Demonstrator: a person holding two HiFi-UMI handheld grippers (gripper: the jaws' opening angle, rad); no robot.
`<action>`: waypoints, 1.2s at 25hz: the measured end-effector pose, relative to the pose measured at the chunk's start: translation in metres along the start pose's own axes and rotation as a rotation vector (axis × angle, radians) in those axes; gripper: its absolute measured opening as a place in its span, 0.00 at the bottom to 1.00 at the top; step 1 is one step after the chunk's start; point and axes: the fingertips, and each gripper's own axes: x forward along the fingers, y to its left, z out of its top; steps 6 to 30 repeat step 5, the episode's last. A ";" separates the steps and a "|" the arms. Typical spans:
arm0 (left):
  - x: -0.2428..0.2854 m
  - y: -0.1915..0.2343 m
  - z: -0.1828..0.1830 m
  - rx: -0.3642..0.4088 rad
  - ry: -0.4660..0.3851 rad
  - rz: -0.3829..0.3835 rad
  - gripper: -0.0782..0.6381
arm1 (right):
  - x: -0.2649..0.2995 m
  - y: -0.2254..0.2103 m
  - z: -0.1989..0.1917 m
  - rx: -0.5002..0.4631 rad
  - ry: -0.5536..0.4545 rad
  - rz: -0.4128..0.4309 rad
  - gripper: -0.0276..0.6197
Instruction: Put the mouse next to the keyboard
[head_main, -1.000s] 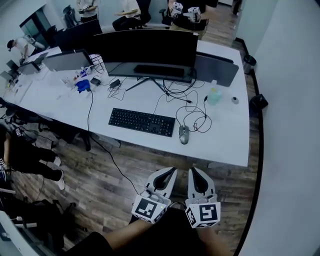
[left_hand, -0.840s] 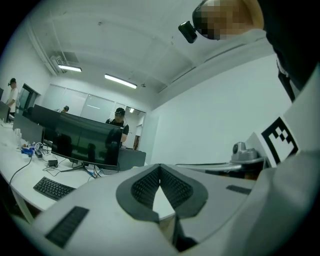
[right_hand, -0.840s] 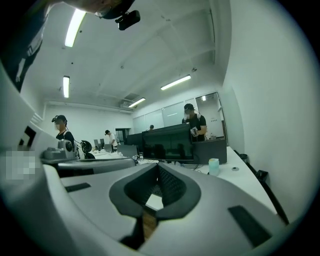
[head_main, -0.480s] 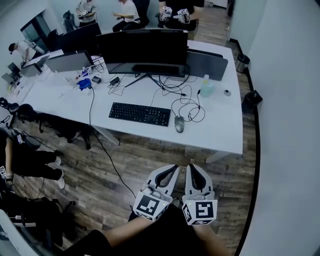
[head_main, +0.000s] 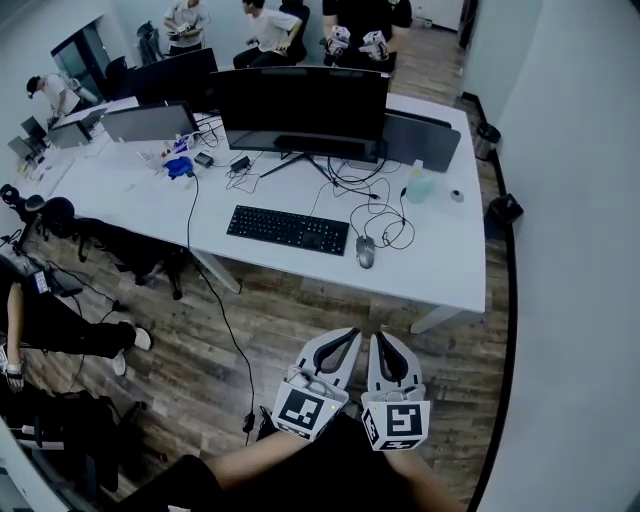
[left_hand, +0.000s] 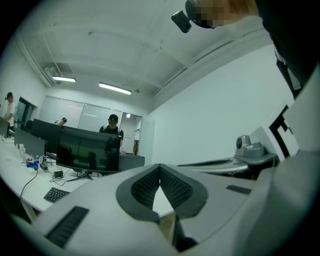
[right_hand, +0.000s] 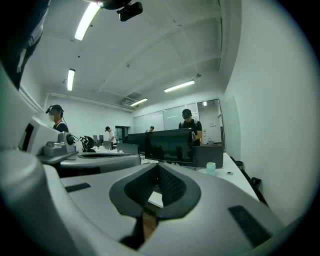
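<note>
Mouse (head_main: 366, 251) lies on the white desk (head_main: 452, 268), just right of the keyboard (head_main: 288, 229). Left gripper (head_main: 347, 336) and right gripper (head_main: 379, 338) hang side by side at the person's lap over the wood floor (head_main: 300, 310), well apart from the desk. Both point towards the desk, jaw tips pressed together, holding nothing.

A wide dark monitor (head_main: 300, 100) stands on a long white desk (head_main: 440, 270), with a tangle of black cables (head_main: 385, 225) lying to the right of its stand. A pale green bottle (head_main: 419, 184) stands near the desk's right end. A dark bin (head_main: 503, 209) sits on the wooden floor (head_main: 300, 320).
</note>
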 end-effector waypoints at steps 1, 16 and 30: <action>-0.002 0.000 0.001 -0.003 -0.006 0.001 0.13 | 0.000 0.002 0.000 -0.002 0.000 0.001 0.07; -0.004 0.002 0.006 -0.036 -0.036 0.010 0.13 | 0.000 0.005 0.003 -0.019 -0.009 0.004 0.07; -0.004 0.002 0.006 -0.036 -0.036 0.010 0.13 | 0.000 0.005 0.003 -0.019 -0.009 0.004 0.07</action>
